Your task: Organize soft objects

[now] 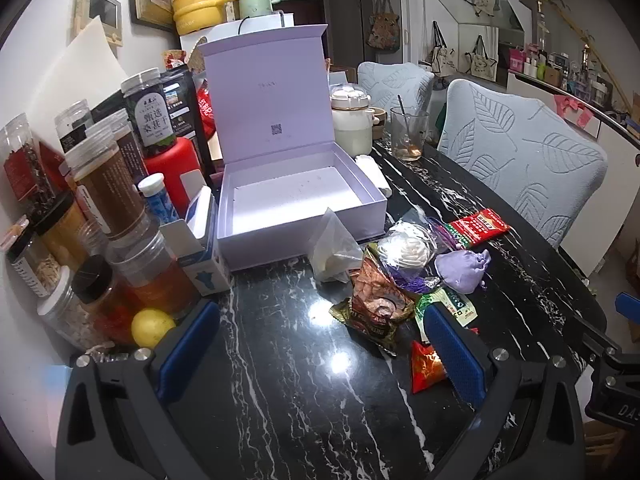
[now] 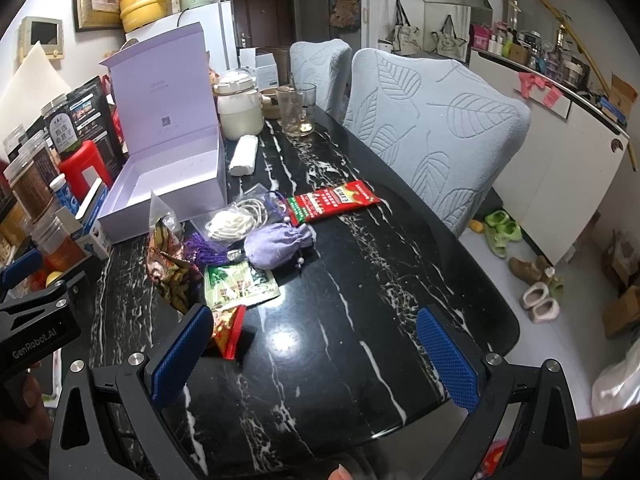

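Note:
An open, empty lilac box (image 1: 300, 240) (image 2: 124, 228) stands on the black marble table (image 1: 280, 380) (image 2: 360, 280). In front of it lie soft items in a loose cluster: a clear triangular bag (image 1: 332, 252), a brown snack packet (image 1: 376, 300) (image 2: 168, 264), a bagged white cord (image 1: 404, 248) (image 2: 236, 222), a purple drawstring pouch (image 1: 462, 270) (image 2: 276, 246), a red sachet (image 1: 476, 226) (image 2: 336, 202), a green sachet (image 1: 444, 304) (image 2: 240, 286) and a red-orange packet (image 1: 426, 364) (image 2: 228, 330). My left gripper (image 1: 320, 344) is open just short of the cluster. My right gripper (image 2: 316, 356) is open over bare table, right of the packets.
Several jars and bottles (image 1: 108, 200) and a lemon (image 1: 152, 326) crowd the table's left side. A white pot (image 1: 352, 124), a glass with a spoon (image 1: 408, 132) and a white roll (image 2: 244, 156) sit behind the box. Two leaf-patterned chairs (image 2: 436, 128) line the far edge.

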A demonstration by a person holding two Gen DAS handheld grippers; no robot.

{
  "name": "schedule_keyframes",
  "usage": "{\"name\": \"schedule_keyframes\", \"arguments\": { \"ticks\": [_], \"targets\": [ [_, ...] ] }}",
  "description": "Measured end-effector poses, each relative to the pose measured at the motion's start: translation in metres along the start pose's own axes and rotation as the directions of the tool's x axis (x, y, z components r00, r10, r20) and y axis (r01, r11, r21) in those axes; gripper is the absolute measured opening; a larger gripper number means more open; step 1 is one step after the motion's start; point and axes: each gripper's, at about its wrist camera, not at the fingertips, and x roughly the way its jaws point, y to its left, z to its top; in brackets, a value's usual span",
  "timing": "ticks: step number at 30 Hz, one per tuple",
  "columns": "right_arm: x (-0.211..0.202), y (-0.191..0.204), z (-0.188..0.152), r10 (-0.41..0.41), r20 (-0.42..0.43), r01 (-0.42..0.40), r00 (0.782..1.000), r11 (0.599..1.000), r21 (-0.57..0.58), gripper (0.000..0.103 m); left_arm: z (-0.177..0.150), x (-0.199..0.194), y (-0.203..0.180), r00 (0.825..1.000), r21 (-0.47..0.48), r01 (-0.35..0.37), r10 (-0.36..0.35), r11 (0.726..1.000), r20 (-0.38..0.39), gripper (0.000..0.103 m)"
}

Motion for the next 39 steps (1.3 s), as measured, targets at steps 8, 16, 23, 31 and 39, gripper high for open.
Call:
{"name": "schedule_keyframes", "arguments": {
  "ticks": [8, 16, 23, 31, 39],
  "targets": [
    [-0.001, 0.0018, 0.0006, -0.001, 0.0, 0.001, 1.0, 1.0, -0.005, 0.103, -0.0007, -0.0021, 0.002, 1.0, -0.005, 0.005, -0.005, 1.0, -0.003, 0.103],
    [-0.0046, 0.0063, 0.0009, -0.028, 0.006, 0.028, 1.0, 0.999, -0.022, 0.103, -0.001, -0.0023, 0.0039, 1.0, -0.006, 0.02, -0.02, 1.0, -0.002, 0.103],
    [-0.0027, 0.0061, 0.0005, -0.029, -0.004, 0.029, 1.0, 0.999, -0.029, 0.103, -0.0006, -0.003, 0.0004, 0.999, 0.0, 0.032, -0.032, 0.999, -0.004, 0.103],
    [-0.0017, 0.0055, 0.0, -0.015, -0.007, 0.015, 1.0, 0.999, -0.029, 0.103, -0.0004, -0.0028, -0.0006, 0.999, -0.003, 0.048, -0.048, 0.999, -0.003, 0.103],
    [0.0026, 0.0064, -0.001, 0.005, -0.012, -0.005, 1.0, 0.999, -0.031, 0.103, -0.0018, 0.0009, -0.0006, 0.997, -0.006, 0.071, -0.071, 0.997, -0.007, 0.103]
  ]
}}
